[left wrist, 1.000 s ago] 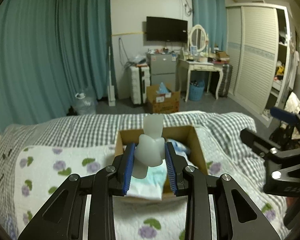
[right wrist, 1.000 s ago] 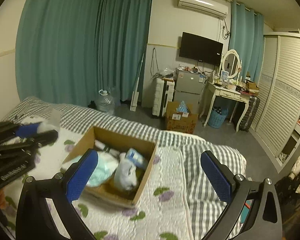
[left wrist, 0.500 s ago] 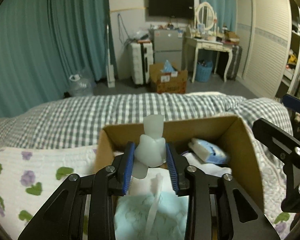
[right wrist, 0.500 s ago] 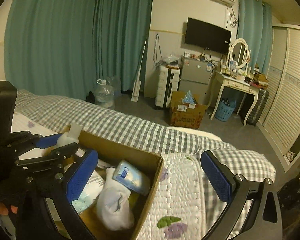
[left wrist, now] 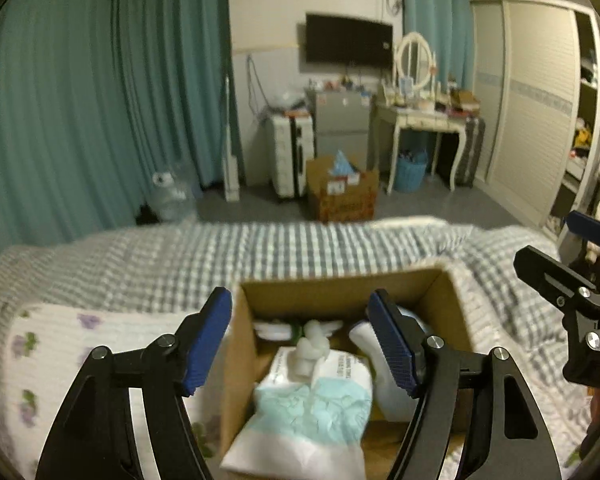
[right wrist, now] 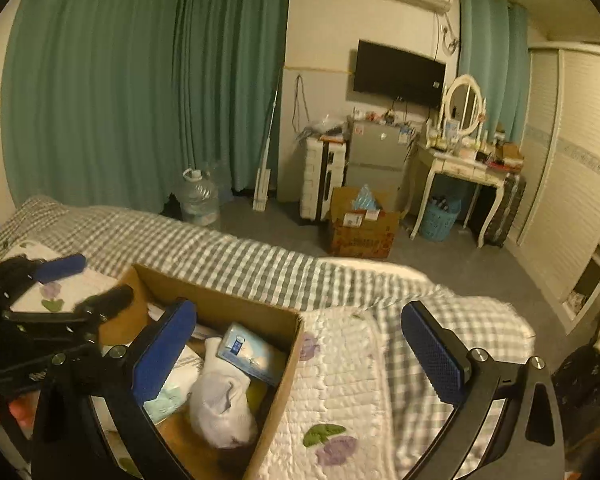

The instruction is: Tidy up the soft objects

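Left gripper (left wrist: 300, 340) is seen with jaws spread wide, nothing held, poised above the cardboard box (left wrist: 340, 290) on the quilted bed cover (left wrist: 100, 340); inside the box a small white soft toy (left wrist: 313, 350) rests on a pale blue and white packet (left wrist: 312, 404); a white sock (right wrist: 220, 404) and a light blue tissue pack (right wrist: 246, 350) are noted further right in the box; right gripper (right wrist: 296, 356) is likewise spread apart and empty, held over the box's right wall (right wrist: 278, 392)
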`<state>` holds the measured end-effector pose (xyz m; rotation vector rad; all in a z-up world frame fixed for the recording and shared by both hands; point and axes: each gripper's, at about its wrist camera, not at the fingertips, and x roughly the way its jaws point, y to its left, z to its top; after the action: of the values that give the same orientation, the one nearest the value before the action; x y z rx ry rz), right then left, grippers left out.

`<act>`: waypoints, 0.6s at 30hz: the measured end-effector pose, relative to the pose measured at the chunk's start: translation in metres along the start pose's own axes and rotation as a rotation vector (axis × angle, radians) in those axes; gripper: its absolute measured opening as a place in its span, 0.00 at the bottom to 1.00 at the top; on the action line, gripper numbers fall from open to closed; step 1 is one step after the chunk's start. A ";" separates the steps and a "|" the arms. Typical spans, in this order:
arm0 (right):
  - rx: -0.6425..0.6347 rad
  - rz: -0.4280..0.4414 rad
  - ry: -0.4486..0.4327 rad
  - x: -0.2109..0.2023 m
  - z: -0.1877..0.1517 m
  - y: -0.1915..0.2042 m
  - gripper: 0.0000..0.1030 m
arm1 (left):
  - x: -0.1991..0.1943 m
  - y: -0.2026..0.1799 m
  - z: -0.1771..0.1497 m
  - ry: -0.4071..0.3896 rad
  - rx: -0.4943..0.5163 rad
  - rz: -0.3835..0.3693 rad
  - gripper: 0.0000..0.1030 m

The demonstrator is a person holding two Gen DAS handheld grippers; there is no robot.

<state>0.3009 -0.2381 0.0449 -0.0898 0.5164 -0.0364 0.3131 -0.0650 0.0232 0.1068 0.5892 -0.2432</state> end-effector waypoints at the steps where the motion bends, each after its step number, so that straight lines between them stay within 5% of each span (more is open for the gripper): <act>1: 0.000 -0.001 -0.021 -0.018 0.008 -0.002 1.00 | -0.016 0.001 0.005 -0.023 0.006 0.006 0.70; 6: -0.026 -0.015 -0.124 -0.100 0.041 -0.002 1.00 | -0.099 0.004 0.026 -0.119 0.025 0.043 0.72; 10: -0.052 -0.015 -0.167 -0.162 0.060 0.006 1.00 | -0.165 0.012 0.031 -0.216 0.000 0.064 0.99; 18: -0.041 -0.016 -0.212 -0.238 0.047 0.017 1.00 | -0.249 0.025 0.014 -0.309 0.002 0.100 1.00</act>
<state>0.1179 -0.2037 0.2006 -0.1363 0.3047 -0.0311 0.1272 0.0060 0.1751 0.0981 0.2759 -0.1594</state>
